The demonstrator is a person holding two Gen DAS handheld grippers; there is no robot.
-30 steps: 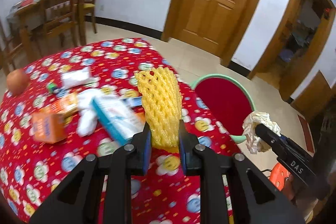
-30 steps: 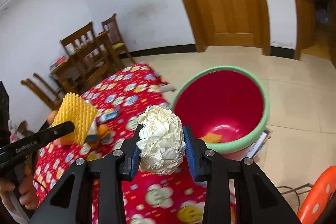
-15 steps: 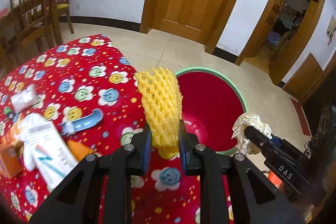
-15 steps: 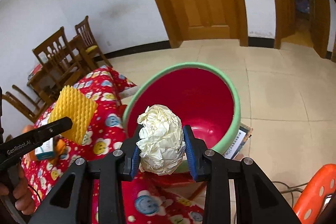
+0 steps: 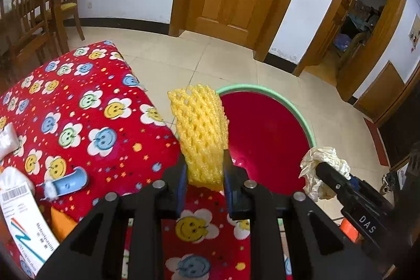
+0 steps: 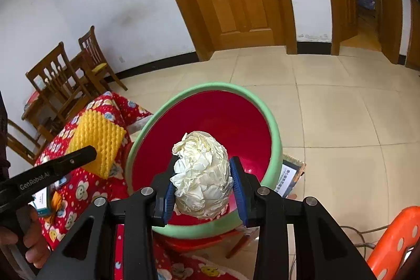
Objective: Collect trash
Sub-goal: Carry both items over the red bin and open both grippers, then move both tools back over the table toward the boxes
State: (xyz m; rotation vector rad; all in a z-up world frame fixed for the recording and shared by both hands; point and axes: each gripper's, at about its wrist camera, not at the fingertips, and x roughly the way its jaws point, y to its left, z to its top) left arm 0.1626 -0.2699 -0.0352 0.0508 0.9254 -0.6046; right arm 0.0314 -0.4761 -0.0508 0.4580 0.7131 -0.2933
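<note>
Both pieces of trash are in hand and close to the bin (image 6: 274, 127), a red tub with a green rim standing just off the corner of the surface (image 5: 78, 109), so the step in hand looks like the drop. The left gripper (image 5: 204, 175) pinches the lower end of a yellow foam net (image 5: 200, 130), which stands up between its pads right at the surface's corner, with the bin's mouth just beyond it. The right gripper (image 6: 203, 188) has a crumpled paper ball (image 6: 200, 172) between its pads, seemingly above the bin's near rim; the pads touch the ball's sides, though the grip looks light. To do this well, I would carry each piece clear past the near rim before letting go: the net is light and springy and could catch on a pad or drift back onto the surface, while the ball, released too near the rim, might roll off outside. Spreading the jaws wide and fully over the red interior should avoid both. The bin's floor is largely hidden behind the ball and the net, so what already lies inside cannot be told. A box (image 5: 23, 222) and other bits on the surface are cut off at the left wrist view's edge, so how much remains is unclear.
</note>
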